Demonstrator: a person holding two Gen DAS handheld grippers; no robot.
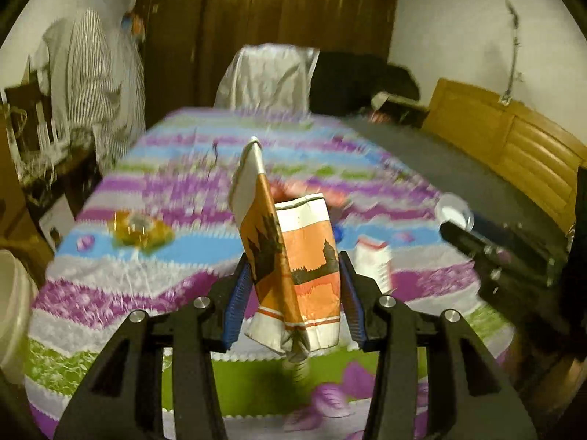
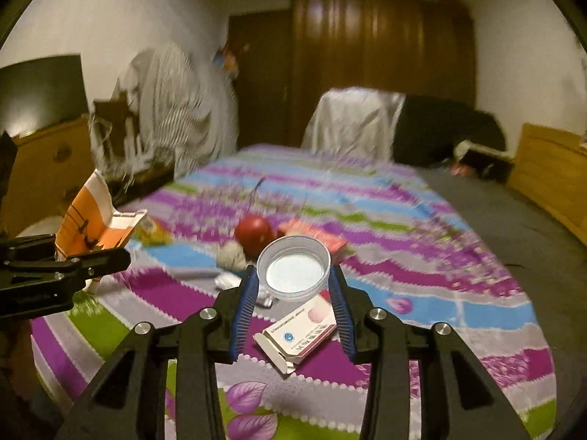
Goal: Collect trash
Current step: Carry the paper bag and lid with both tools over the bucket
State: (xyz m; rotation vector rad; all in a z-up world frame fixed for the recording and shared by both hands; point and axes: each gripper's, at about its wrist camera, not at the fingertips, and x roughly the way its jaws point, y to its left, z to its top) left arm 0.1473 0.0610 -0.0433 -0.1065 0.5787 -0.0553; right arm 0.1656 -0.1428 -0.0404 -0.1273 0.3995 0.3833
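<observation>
While both grippers hang above the striped bedspread (image 2: 422,220), each one carries one piece of trash. The left gripper (image 1: 295,289) is clamped on one orange-and-white paper bag (image 1: 308,275), which stands upright between its blue pads, its torn top flaring open. The right gripper (image 2: 293,293) is closed on one clear plastic cup (image 2: 293,269), its mouth facing the camera. Below that cup, one small white-and-pink carton (image 2: 301,330) lies on the bedspread with an end flap open. Farther back on the cover sit one red apple (image 2: 255,233), one crumpled pale wad (image 2: 231,255) just beside it, one pink packet (image 2: 319,238) and one yellow wrapper (image 1: 141,231). One grey sheet (image 2: 513,227) covers the bed's far right side.
</observation>
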